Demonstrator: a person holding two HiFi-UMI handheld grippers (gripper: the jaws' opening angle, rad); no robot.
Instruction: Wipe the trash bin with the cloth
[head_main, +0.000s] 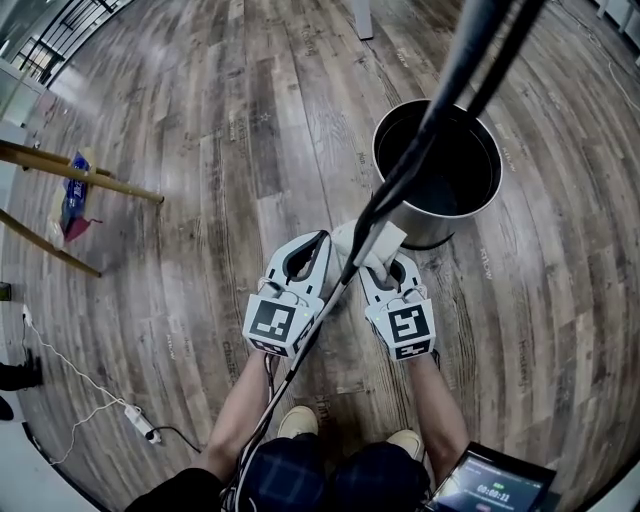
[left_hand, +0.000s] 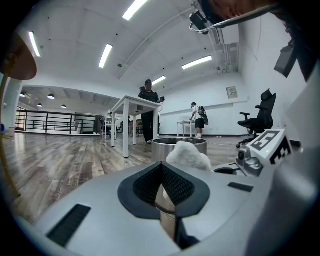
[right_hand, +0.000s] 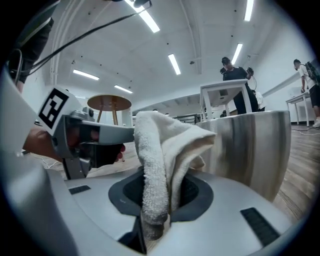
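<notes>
A round metal trash bin (head_main: 437, 168) with a dark inside stands on the wooden floor ahead of me. The white cloth (right_hand: 162, 150) is pinched in my right gripper (right_hand: 155, 220), which is shut on it. In the head view the cloth (head_main: 362, 240) sticks up from the right gripper (head_main: 385, 268) just short of the bin's near wall (right_hand: 250, 150). My left gripper (head_main: 305, 262) hangs beside it to the left, its jaws shut with nothing between them (left_hand: 165, 210). The bin (left_hand: 179, 148) and the cloth (left_hand: 188, 156) show ahead in the left gripper view.
Dark cables (head_main: 440, 110) hang across the head view over the bin. Wooden stool legs (head_main: 70, 175) and a blue packet (head_main: 73, 195) lie far left. A white cord and plug (head_main: 135, 420) trail at lower left. Tables (left_hand: 127, 112), an office chair (left_hand: 257, 117) and people stand in the distance.
</notes>
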